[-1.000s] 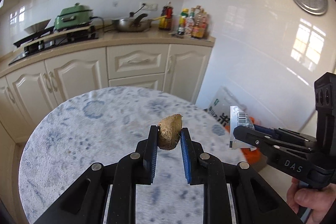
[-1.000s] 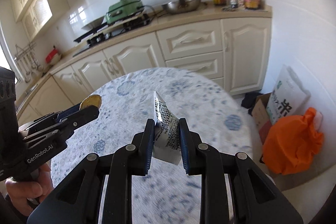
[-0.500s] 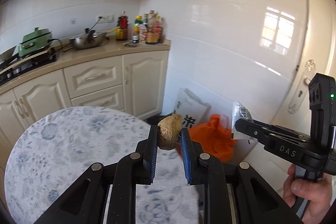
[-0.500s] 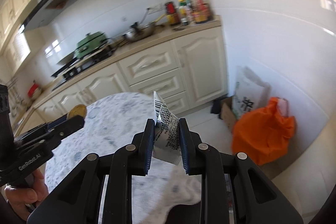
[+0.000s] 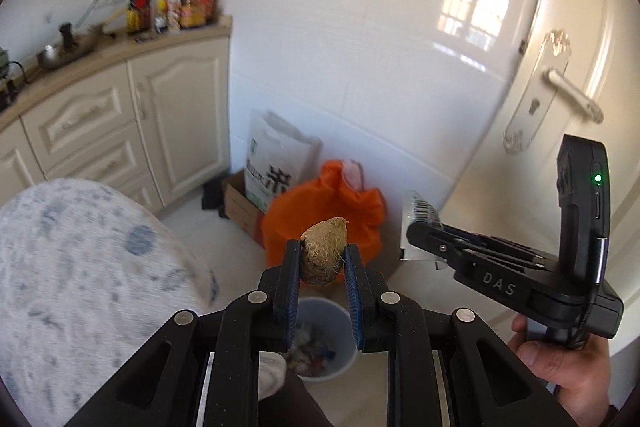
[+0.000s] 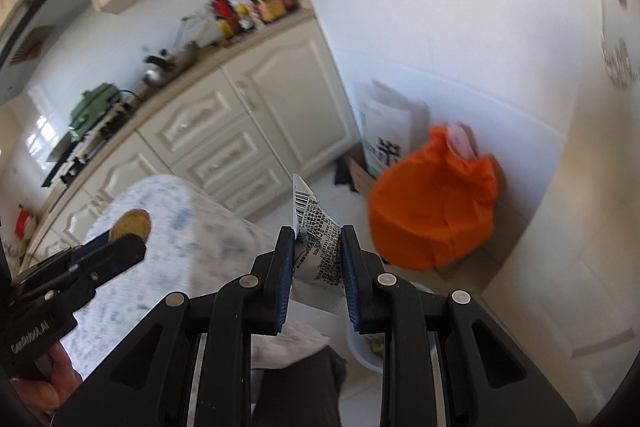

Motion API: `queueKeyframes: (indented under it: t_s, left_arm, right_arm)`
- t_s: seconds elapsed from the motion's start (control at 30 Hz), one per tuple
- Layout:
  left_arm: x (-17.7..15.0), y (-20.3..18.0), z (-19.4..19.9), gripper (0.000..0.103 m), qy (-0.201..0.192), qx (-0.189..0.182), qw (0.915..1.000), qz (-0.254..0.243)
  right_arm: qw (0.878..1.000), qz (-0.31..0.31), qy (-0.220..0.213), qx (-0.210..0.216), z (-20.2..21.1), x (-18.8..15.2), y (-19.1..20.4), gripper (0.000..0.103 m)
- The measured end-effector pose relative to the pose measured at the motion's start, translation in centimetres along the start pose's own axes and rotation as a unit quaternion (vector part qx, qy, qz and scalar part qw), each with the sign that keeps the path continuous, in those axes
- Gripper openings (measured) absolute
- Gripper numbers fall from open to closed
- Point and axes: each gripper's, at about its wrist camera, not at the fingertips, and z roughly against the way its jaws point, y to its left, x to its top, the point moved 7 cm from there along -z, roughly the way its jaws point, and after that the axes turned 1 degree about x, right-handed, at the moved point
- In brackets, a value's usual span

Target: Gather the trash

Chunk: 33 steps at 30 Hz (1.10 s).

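Note:
My left gripper (image 5: 319, 251) is shut on a brown fibrous husk piece (image 5: 322, 250) and holds it in the air above a pale blue trash bin (image 5: 320, 339) on the floor, which has several scraps inside. My right gripper (image 6: 316, 241) is shut on a crumpled silver wrapper with a barcode (image 6: 316, 239). In the left wrist view the right gripper (image 5: 420, 239) is to the right of the bin. In the right wrist view the left gripper (image 6: 128, 241) with the husk piece (image 6: 131, 225) is at the left, and the bin's rim (image 6: 362, 353) shows below my fingers.
The round table with a blue-flowered cloth (image 5: 72, 267) is at the left. An orange plastic bag (image 5: 320, 207), a white printed sack (image 5: 276, 163) and a cardboard box (image 5: 240, 203) stand by the tiled wall. Cream cabinets (image 5: 120, 123) lie behind; a white door (image 5: 560, 99) is at the right.
Both grippers swung right, away from the table toward the floor corner. The trash bin has come into view below them. Each still holds its piece.

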Motion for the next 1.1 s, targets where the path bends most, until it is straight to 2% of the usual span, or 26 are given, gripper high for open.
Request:
queueKeyframes:
  t_s: [0.27,0.4,0.47,0.57,0.63,0.67,0.73,0.77,0.8,0.87,0.9,0.93,1.1]
  left_arm:
    - [-0.7,-3.1,-9.2,0.017,0.084,-0.018,0.9963,-0.006]
    - [-0.2,-3.5,-12.4,0.018,0.107,-0.015,0.9941,-0.007]
    - [0.2,-3.2,-13.7,0.02,0.117,-0.014,0.993,-0.008]
    - [0.6,-2.9,-14.4,0.039,0.123,-0.006,0.9924,-0.006]
    - [0.9,-2.6,-14.6,0.064,0.117,0.0,0.9931,-0.008]
    - [0.9,-2.4,-14.5,0.069,0.111,0.005,0.9937,-0.01]
    - [0.9,-2.2,-14.1,0.086,0.099,0.013,0.9949,-0.012]
    - [0.9,-2.1,-13.8,0.091,0.094,0.018,0.9953,-0.014]
    - [1.0,-2.2,-13.5,0.097,0.089,0.023,0.9956,-0.015]
    - [1.0,-2.3,-12.7,0.1,0.078,0.035,0.9962,-0.02]
    - [0.9,-2.3,-12.3,0.101,0.074,0.04,0.9962,-0.022]
    - [1.0,-2.5,-11.6,0.101,0.07,0.045,0.9963,-0.023]
    - [0.6,-2.5,-7.2,0.102,0.036,0.068,0.9968,-0.022]
  right_arm:
    - [0.997,-0.033,0.061,-0.015,-5.5,-2.6,-4.5,0.023]
    - [0.996,-0.046,0.08,-0.013,-7.6,-3.6,-5.8,0.023]
    - [0.995,-0.052,0.087,-0.014,-8.5,-3.8,-6.3,0.026]
    - [0.993,-0.062,0.098,-0.016,-9.3,-4.3,-7.1,0.032]
    - [0.993,-0.066,0.098,-0.022,-9.4,-4.4,-7.3,0.042]
    - [0.993,-0.07,0.097,-0.023,-9.3,-4.5,-7.6,0.045]
    - [0.992,-0.079,0.093,-0.021,-9.0,-4.5,-7.8,0.062]
    - [0.992,-0.082,0.091,-0.024,-8.8,-4.5,-8.0,0.068]
    - [0.992,-0.083,0.09,-0.026,-8.8,-4.5,-8.1,0.078]
    - [0.992,-0.085,0.086,-0.03,-8.3,-4.4,-8.0,0.089]
    - [0.992,-0.086,0.082,-0.032,-8.1,-4.4,-7.9,0.1]
    - [0.992,-0.086,0.08,-0.035,-7.8,-4.3,-7.9,0.103]
    - [0.991,-0.092,0.076,-0.055,-6.3,-3.8,-7.5,0.103]
